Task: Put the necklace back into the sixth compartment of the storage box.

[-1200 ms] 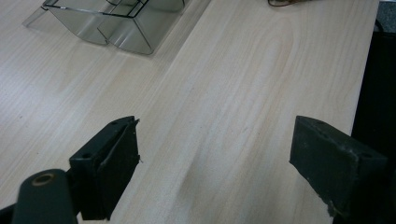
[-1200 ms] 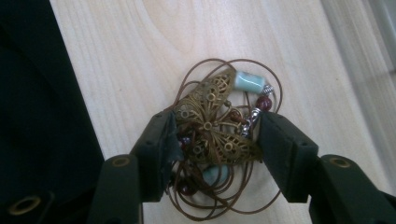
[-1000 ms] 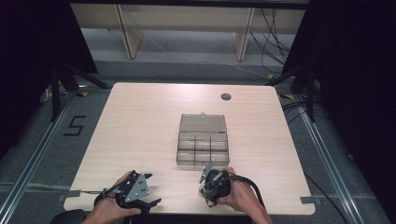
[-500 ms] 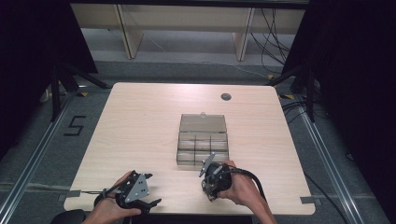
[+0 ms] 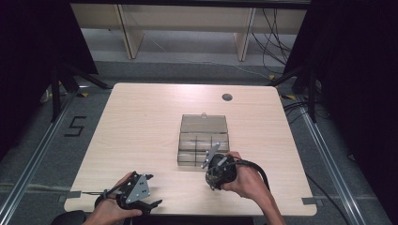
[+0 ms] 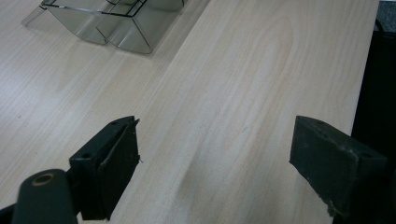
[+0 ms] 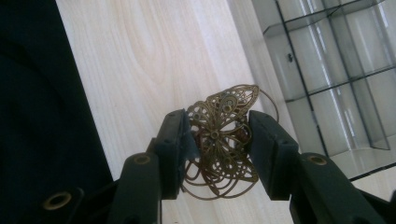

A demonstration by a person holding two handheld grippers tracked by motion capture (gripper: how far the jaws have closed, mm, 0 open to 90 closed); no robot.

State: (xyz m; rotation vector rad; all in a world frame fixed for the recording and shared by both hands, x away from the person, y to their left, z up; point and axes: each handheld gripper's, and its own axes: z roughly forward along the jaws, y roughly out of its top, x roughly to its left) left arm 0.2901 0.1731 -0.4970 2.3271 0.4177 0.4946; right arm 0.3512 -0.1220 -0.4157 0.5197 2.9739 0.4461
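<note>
My left gripper (image 5: 149, 191) sat at the near edge of the table (image 5: 141, 122), its jaws spread wide with nothing between them but bare wood. From its own view, the clear plastic box (image 6: 116, 23) lay ahead and off to the left, well apart from the jaws, and cut off by the top of the picture.

My right gripper (image 7: 218, 140) had closed on a brass filigree ornament (image 7: 223, 140), a lacy, butterfly-like piece pinched across its middle by both pads. The ornament stood up between the jaws, its wings spreading above and below the pads, lifted clear of the wood. In the high view that gripper (image 5: 213, 164) was just at the near edge of the box (image 5: 203, 140), whose lid stood open at the far side.

I judged the pick-up done: the piece was firmly in hand. What was left, as I read it, was carrying it over one of the compartments (image 7: 327, 56), which lay ahead and to the right of my jaws, and letting go.

Several things I could not make out. Thin wire loops curled behind the ornament, and I could not tell whether they were part of it. The compartments were see-through and full of reflections, so whether any held something already was unclear.
</note>
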